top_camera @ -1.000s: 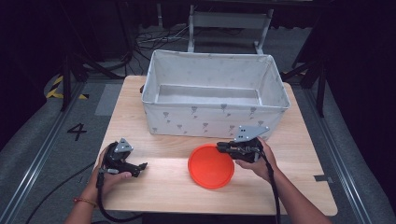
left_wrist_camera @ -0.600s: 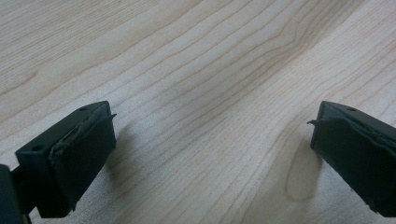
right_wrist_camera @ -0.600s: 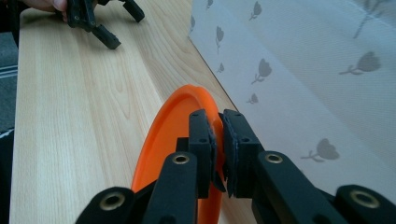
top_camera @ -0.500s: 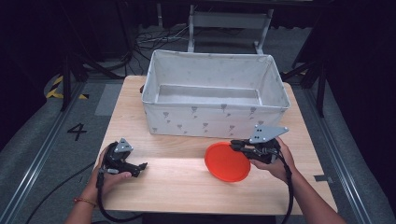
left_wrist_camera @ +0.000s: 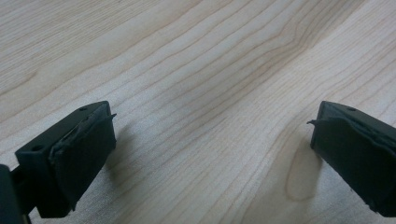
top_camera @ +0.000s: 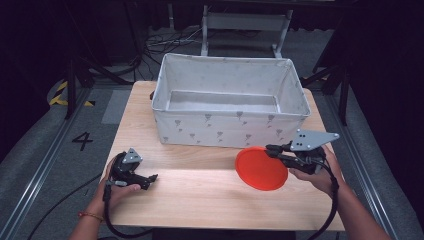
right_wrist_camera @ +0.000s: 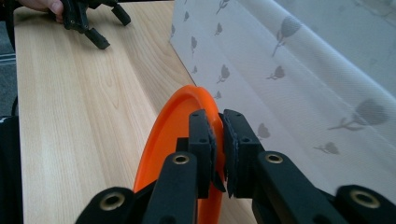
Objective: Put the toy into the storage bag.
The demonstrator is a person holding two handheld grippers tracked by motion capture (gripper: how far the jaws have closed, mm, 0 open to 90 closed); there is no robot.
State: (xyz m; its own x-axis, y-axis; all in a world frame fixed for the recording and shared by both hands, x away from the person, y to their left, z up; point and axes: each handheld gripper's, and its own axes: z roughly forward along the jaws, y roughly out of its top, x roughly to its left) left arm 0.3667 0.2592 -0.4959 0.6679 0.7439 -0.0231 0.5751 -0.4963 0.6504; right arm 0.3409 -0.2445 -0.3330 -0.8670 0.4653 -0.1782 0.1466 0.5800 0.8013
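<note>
Orange plate [top_camera: 261, 168] clamped in right hand-held gripper [top_camera: 272, 150].

A white fabric bin [top_camera: 230, 107] is taking up the far half of the wooden table [top_camera: 200, 200], blocking passage there. An orange plate [top_camera: 261, 168], pinched in the right gripper [top_camera: 272, 150], is hanging just beside the bin's front wall. Bare wood is lying open between the plate and the left gripper [top_camera: 150, 178].

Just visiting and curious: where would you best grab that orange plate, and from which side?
By its thin rim, from the side. The orange plate is flat and shallow, so the edge slips between two jaws, just as the right gripper pinches it now.
</note>
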